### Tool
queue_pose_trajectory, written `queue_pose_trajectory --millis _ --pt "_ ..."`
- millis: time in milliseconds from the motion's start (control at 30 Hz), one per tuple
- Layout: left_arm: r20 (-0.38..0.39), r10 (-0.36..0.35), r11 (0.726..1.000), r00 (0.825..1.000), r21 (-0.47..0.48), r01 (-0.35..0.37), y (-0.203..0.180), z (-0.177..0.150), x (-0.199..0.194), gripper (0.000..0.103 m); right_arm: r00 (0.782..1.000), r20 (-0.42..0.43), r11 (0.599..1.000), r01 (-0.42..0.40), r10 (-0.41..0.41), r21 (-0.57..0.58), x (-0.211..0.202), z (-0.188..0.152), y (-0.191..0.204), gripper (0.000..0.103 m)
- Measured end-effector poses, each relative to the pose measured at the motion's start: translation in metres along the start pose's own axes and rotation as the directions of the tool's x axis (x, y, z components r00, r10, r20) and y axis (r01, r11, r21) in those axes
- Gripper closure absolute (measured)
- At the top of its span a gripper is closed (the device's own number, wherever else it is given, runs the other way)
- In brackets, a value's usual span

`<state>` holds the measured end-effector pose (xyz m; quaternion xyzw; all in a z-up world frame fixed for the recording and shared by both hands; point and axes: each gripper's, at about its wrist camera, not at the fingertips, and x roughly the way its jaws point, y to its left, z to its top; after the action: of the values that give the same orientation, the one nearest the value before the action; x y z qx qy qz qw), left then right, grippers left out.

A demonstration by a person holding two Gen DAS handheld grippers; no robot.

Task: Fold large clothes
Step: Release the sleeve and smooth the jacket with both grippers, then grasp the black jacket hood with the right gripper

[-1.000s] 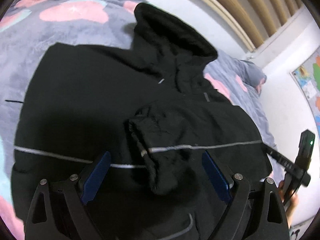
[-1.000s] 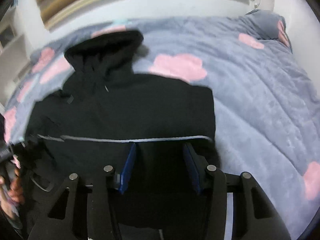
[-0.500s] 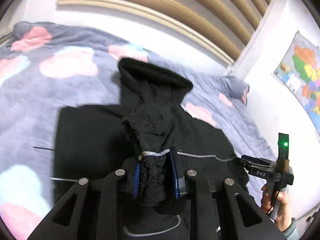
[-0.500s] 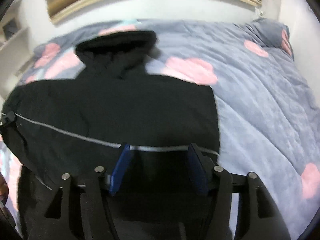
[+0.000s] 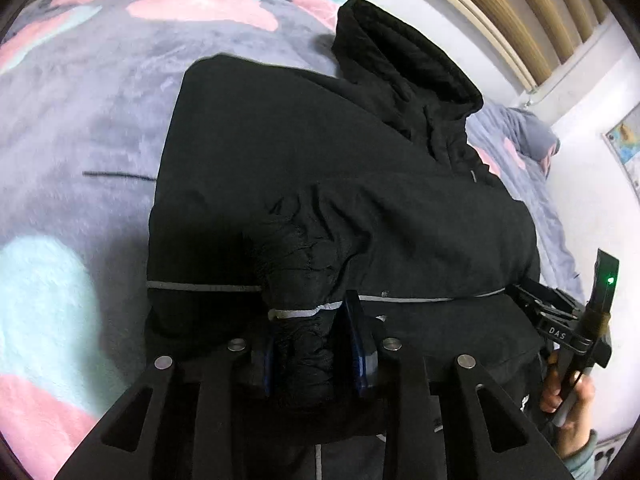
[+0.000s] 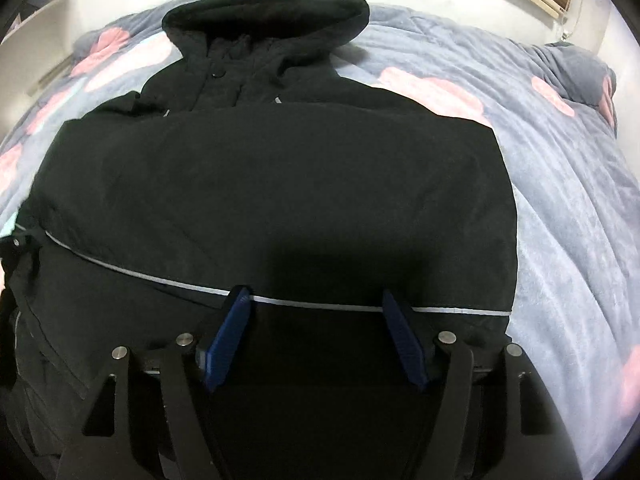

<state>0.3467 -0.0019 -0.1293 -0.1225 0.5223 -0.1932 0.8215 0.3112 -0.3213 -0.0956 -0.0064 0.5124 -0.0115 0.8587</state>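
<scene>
A black hooded jacket (image 5: 320, 160) with a thin grey stripe lies spread on the bed. Its hood (image 6: 272, 12) points toward the wall. My left gripper (image 5: 310, 320) pinches the bunched sleeve cuff (image 5: 308, 264) between its blue pads, and its jaws are starting to open. The sleeve lies folded across the jacket's body. My right gripper (image 6: 316, 304) hovers low over the jacket (image 6: 280, 180) near the stripe. Its jaws are opening, with flat fabric beneath them and nothing pinched. The right gripper (image 5: 560, 320) also shows at the jacket's right edge, held by a hand (image 5: 572, 412).
A grey plush blanket (image 6: 560, 200) with pink and pale blue cloud shapes covers the bed around the jacket. A white wall and a wooden slatted headboard (image 5: 520, 8) stand behind. A thin dark cord (image 5: 120, 176) lies on the blanket left of the jacket.
The left gripper closed on the sleeve cuff, lifted it, then carried it down across the jacket's body. The right gripper's jaws widened and it sank closer to the jacket.
</scene>
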Motion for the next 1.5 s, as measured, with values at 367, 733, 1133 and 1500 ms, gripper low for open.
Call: queue_pose_trajectory --millis 367,733,1133,1500 --pt "0.249 0.041 0.985 0.968 0.152 -0.081 -0.055 0.002 -0.093 0.06 0.981 0.065 0.983 -0.184 0.183 0.01 -0.069 -0.003 0.014 0.032" --pt "0.056 0.106 0.972 0.993 0.202 -0.115 -0.059 -0.014 0.023 0.059 0.991 -0.052 0.992 -0.123 0.122 -0.021 -0.016 -0.007 0.034 0.031" --pt "0.191 0.178 0.934 0.965 0.276 -0.227 -0.073 -0.034 0.023 0.058 0.978 0.173 0.993 -0.114 0.118 -0.033 -0.031 -0.033 0.032 0.028" --pt "0.217 0.062 0.96 0.974 0.253 -0.118 -0.093 -0.035 -0.031 0.042 0.985 0.116 0.99 -0.132 0.125 0.055 -0.044 -0.015 0.025 0.028"
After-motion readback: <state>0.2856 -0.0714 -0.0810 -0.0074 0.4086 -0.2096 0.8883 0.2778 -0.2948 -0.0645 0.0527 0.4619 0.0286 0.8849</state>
